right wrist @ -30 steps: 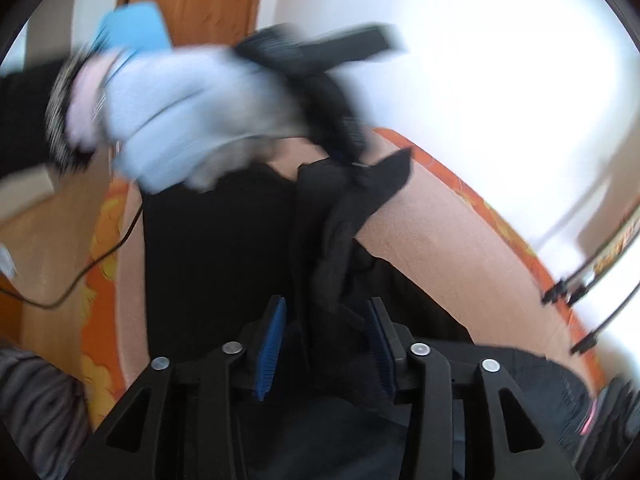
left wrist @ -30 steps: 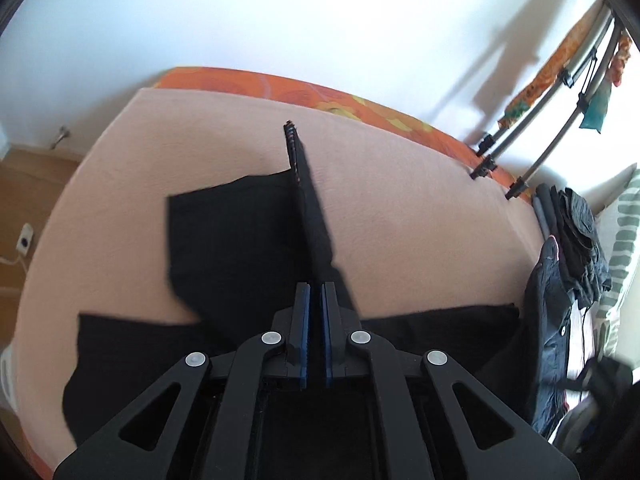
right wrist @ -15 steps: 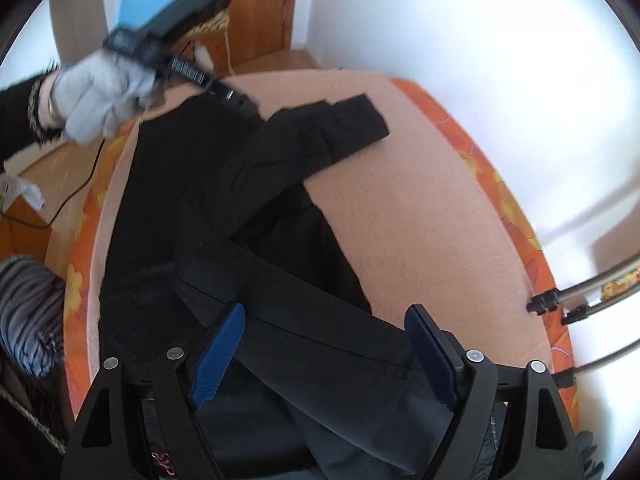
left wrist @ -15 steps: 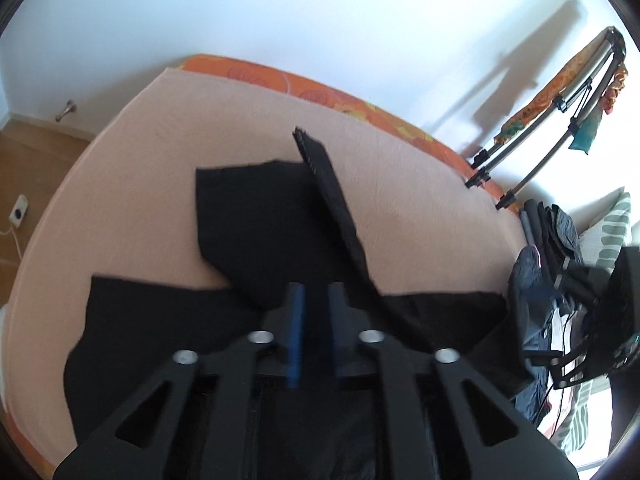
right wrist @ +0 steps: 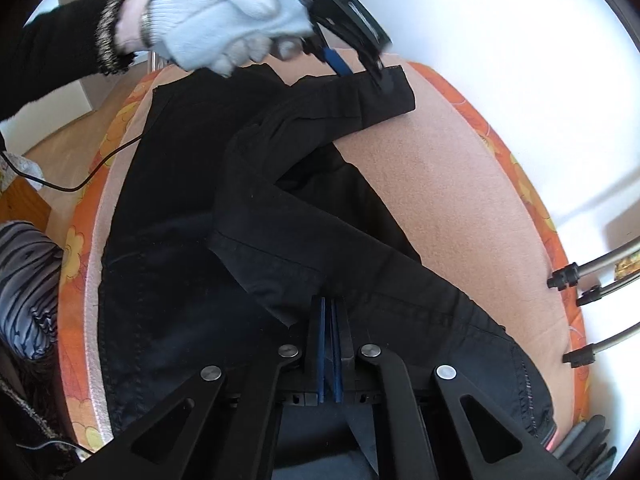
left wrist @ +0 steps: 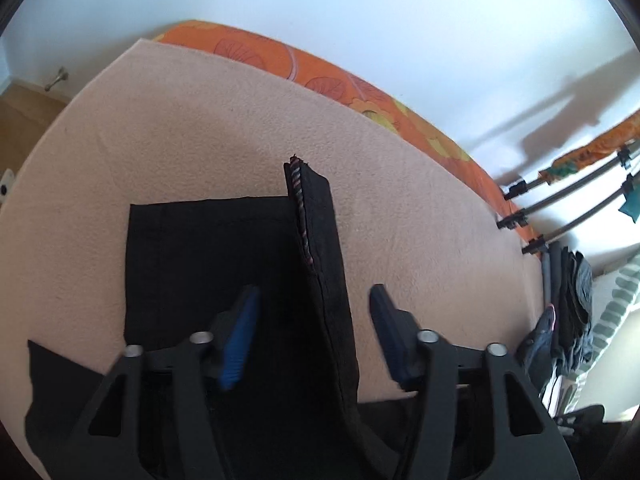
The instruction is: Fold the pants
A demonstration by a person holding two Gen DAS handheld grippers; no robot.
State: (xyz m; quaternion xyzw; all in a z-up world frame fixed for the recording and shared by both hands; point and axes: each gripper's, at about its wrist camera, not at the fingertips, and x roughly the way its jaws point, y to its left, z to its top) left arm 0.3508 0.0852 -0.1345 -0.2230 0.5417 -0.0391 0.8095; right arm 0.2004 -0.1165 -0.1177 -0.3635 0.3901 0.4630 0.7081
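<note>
Right at the right gripper (right wrist: pixel 329 312), the blue pads are seen pressed together, the jaws having just snapped closed, and the waist end of the black pants (right wrist: pixel 256 216) is bunched up against the fingertips; whether any cloth is pinched between the pads cannot be told. Beyond that gripper, the pants are spread across the peach blanket (right wrist: pixel 448 200), one leg laid flat along the near-left side, the other crossed over it and angled away. At the far end of that crossed leg, the hem is met by the left gripper (right wrist: pixel 360 66), carried in a white-gloved hand (right wrist: pixel 224 20).

From the left wrist view, the left gripper (left wrist: pixel 312 316) is seen with its jaws apart, just having been opening, and a raised fold of the leg (left wrist: pixel 320 260) is stood between the blue pads (left wrist: pixel 240 336), touched by neither. To the left of that fold, the flat leg end is laid square on the blanket (left wrist: pixel 180 120). Farther off, the orange patterned sheet (left wrist: pixel 320 72) is shown along the blanket's edge, and past it, to the right, a drying rack (left wrist: pixel 568 196).
</note>
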